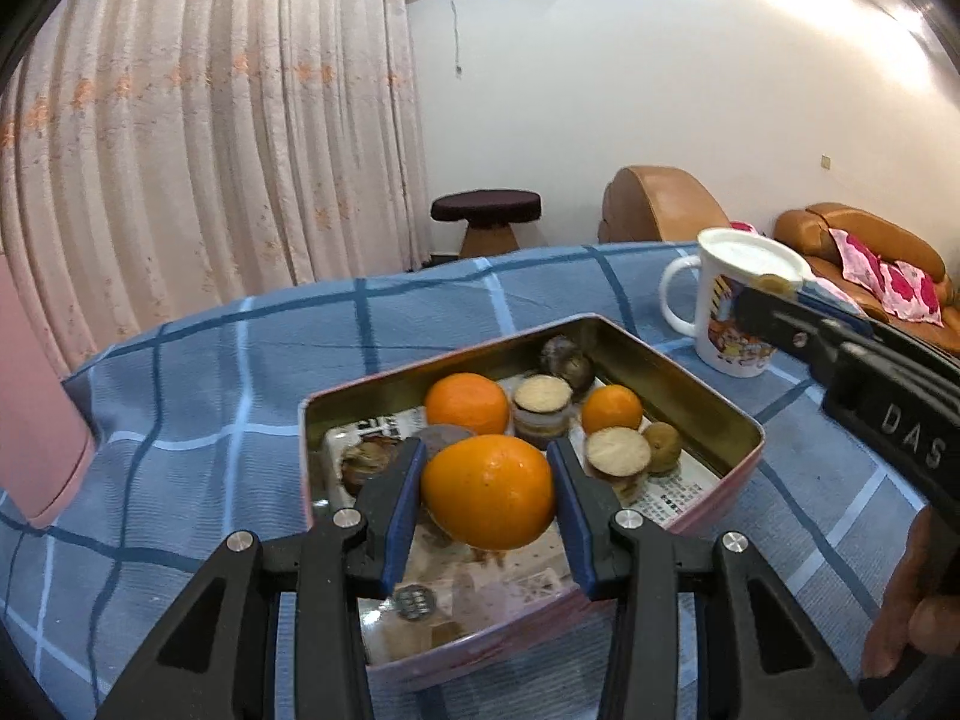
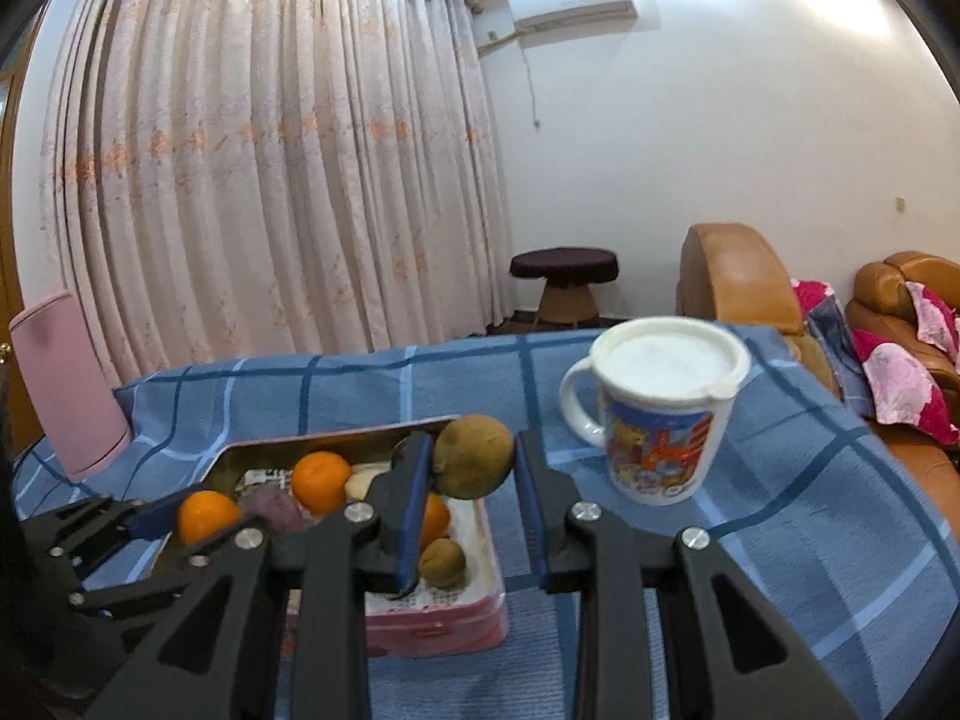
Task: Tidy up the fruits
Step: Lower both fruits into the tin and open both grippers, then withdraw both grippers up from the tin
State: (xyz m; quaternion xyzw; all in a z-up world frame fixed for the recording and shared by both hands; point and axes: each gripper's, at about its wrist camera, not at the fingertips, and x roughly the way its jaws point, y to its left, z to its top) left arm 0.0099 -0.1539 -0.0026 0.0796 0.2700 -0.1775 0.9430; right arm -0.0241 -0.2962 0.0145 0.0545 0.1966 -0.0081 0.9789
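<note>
Oranges: you had one orange (image 1: 487, 491) pinched in the left gripper (image 1: 487, 495), hanging over the tin (image 1: 741, 420) below. Your right gripper (image 2: 474, 468) clamped a brown fruit (image 2: 474, 456) above the tin's near corner. Best lowered gently before letting go.

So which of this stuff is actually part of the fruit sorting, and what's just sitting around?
Part of the job: orange in left hand-held gripper; brown fruit in right hand-held gripper; tin tray of fruits.

Lying about: lidded mug, pink container, stool.
</note>
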